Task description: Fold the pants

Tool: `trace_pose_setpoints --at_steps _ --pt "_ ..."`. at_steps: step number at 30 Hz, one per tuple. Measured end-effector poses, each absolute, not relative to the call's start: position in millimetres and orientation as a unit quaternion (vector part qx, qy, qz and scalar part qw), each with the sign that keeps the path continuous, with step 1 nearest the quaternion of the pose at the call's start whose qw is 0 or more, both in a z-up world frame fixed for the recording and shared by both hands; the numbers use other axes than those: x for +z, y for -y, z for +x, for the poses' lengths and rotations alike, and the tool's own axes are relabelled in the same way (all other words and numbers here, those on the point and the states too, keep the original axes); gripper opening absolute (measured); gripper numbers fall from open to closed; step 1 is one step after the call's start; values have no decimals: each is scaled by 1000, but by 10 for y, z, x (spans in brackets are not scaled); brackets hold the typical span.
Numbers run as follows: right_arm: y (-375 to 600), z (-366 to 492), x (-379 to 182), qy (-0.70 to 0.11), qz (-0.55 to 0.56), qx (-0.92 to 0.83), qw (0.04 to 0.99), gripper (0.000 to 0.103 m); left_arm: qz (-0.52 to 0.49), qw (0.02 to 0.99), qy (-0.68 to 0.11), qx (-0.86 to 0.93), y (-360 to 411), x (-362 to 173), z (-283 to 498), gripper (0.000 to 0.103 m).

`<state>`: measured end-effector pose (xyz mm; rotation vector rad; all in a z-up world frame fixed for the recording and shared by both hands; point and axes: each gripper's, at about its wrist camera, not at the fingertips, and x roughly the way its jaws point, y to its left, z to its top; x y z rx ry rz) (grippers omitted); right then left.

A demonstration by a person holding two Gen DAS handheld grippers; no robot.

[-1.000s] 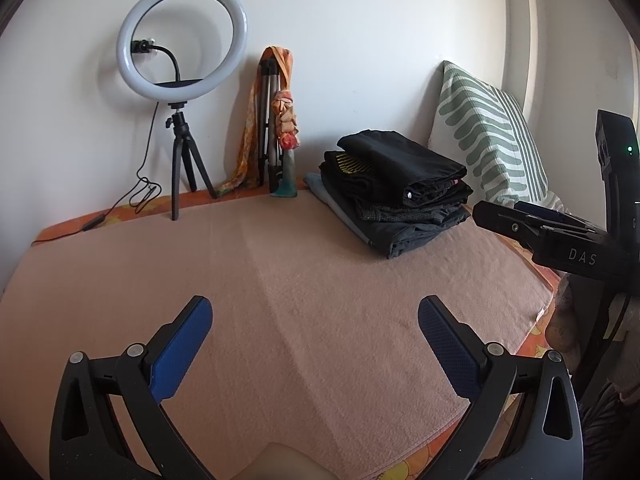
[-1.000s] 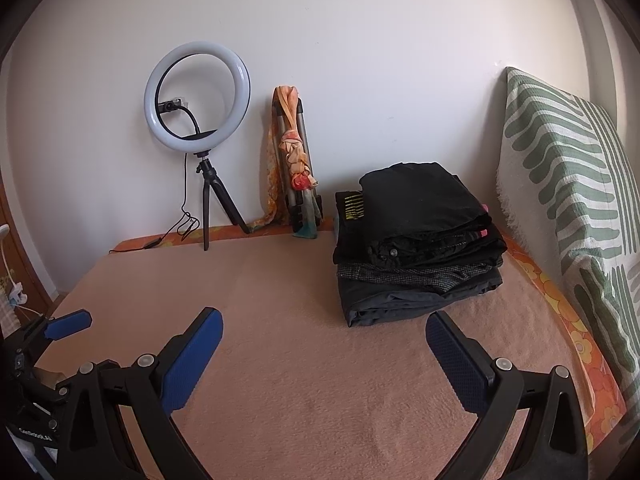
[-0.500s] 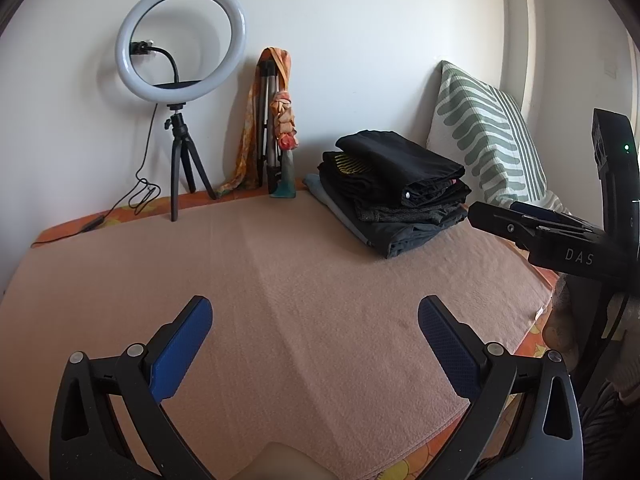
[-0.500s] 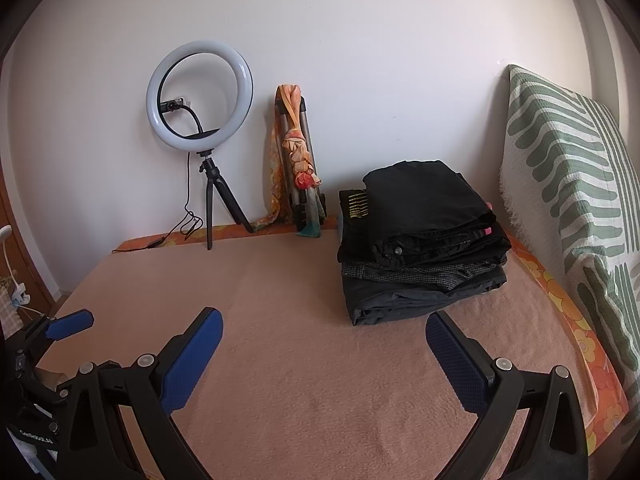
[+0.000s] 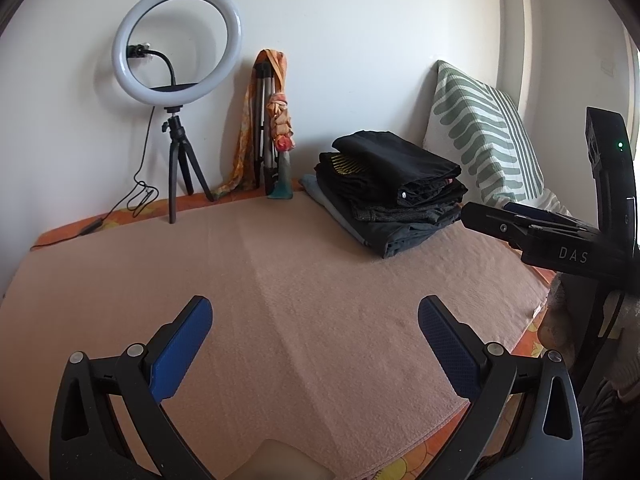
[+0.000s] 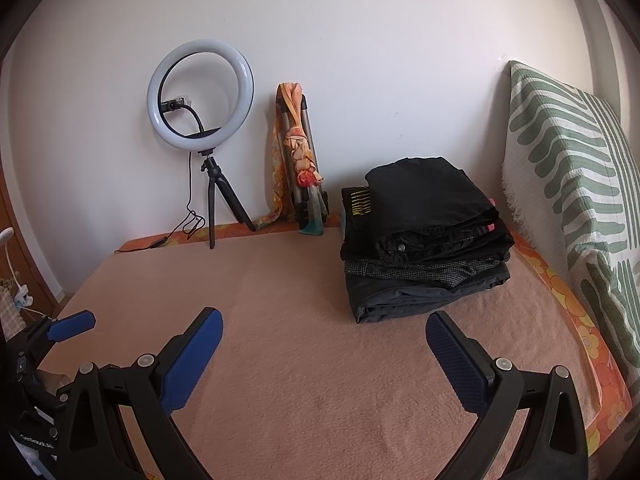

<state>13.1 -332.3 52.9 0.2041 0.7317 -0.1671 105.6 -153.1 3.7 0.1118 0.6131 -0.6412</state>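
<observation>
Two grippers, both with blue fingers wide apart and holding nothing: left gripper [image 5: 315, 314], right gripper [image 6: 324, 326] | stack of folded dark soft cloth pants [image 6: 424, 236] sits on the peach fuzzy bed blanket [image 6: 312, 292], ahead and to the right | right gripper is nearer | no loose pants seen.

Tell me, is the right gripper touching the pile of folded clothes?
Apart. In the right wrist view the right gripper is open and empty, and bare blanket shows between its fingertips and the pile of folded clothes.
</observation>
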Motion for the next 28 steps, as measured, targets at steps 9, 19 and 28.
trace_pose_setpoints --at_steps 9,19,28 --pt "3314 134 532 -357 99 -81 925 103 53 899 -303 -312 1530 40 1063 102" --pt "3310 133 531 -357 98 -81 925 103 48 897 -307 -313 1519 24 1077 102" --pt "3268 136 538 -356 105 -79 925 103 50 899 -307 -308 1503 10 1072 102"
